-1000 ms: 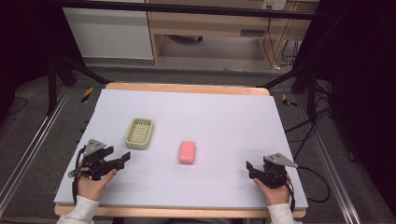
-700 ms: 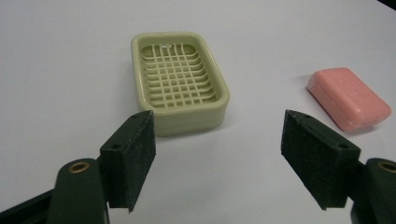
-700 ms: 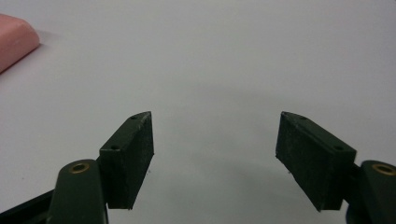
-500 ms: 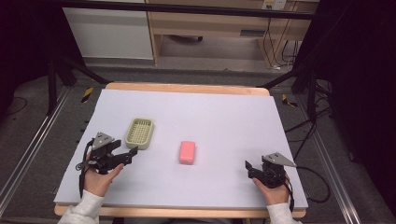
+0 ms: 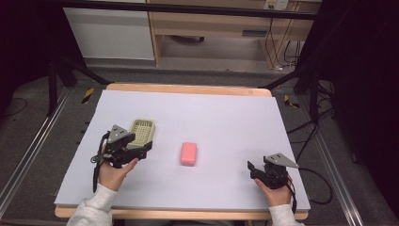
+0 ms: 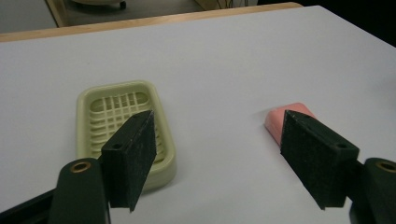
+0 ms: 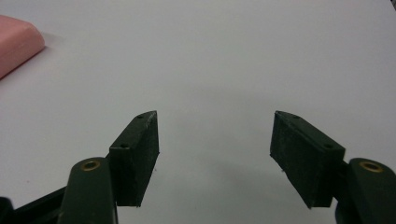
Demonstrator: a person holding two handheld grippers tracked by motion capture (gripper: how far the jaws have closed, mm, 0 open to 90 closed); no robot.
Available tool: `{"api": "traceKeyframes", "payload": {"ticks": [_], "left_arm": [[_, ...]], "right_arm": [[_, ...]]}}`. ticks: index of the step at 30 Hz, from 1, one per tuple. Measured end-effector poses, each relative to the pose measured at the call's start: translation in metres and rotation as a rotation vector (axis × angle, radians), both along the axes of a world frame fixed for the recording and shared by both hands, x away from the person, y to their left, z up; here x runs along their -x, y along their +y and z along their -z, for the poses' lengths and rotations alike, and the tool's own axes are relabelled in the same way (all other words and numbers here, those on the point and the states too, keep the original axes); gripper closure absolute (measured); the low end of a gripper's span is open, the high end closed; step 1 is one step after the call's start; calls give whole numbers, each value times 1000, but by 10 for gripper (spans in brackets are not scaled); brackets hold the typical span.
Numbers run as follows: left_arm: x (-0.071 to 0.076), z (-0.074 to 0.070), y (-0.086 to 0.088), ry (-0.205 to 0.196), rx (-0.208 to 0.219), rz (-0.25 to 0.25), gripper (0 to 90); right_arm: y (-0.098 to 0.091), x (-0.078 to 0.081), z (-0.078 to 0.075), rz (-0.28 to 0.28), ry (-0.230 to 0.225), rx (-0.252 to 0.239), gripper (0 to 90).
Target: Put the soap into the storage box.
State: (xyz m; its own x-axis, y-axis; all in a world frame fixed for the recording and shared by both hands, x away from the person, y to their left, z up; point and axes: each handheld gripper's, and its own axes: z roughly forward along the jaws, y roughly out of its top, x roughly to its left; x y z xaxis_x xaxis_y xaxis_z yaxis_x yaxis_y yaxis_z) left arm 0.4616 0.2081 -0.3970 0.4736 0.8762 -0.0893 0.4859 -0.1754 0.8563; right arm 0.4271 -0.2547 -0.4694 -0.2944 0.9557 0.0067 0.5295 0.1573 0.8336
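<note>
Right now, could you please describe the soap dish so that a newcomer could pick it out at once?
Start at the pale sheet covering the table and look to its left half. There the soap dish lies just beyond the left hand-held gripper. It is a pale green, slotted, rounded tray, unlike the solid pink soap bar to its right.

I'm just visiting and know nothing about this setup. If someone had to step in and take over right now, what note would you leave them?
Left gripper: jaws open, nothing between them, raised beside the soap dish and pointing toward the pink soap bar.
Right gripper: jaws open, holding nothing, near the table's front right.
Things: the pale green dish sits left of centre with nothing in it; the soap lies flat at mid-table, apart from the dish.
Done: nothing picked up or placed.
Left: probably grasp the soap and set it in the dish; the left gripper seems nearest to do so.
</note>
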Motion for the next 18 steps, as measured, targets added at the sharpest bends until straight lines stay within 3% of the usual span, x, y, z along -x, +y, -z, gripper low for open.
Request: {"api": "traceKeyframes", "payload": {"ticks": [5, 8, 18], "left_arm": [[-4, 3, -18, 8, -20, 25, 267], [-8, 5, -31, 7, -60, 34, 267], [-14, 8, -62, 22, -82, 77, 265]], "right_arm": [[0, 0, 0, -3, 0, -1, 338], [1, 0, -1, -5, 7, -11, 345], [1, -1, 0, -12, 8, -2, 352]]}}
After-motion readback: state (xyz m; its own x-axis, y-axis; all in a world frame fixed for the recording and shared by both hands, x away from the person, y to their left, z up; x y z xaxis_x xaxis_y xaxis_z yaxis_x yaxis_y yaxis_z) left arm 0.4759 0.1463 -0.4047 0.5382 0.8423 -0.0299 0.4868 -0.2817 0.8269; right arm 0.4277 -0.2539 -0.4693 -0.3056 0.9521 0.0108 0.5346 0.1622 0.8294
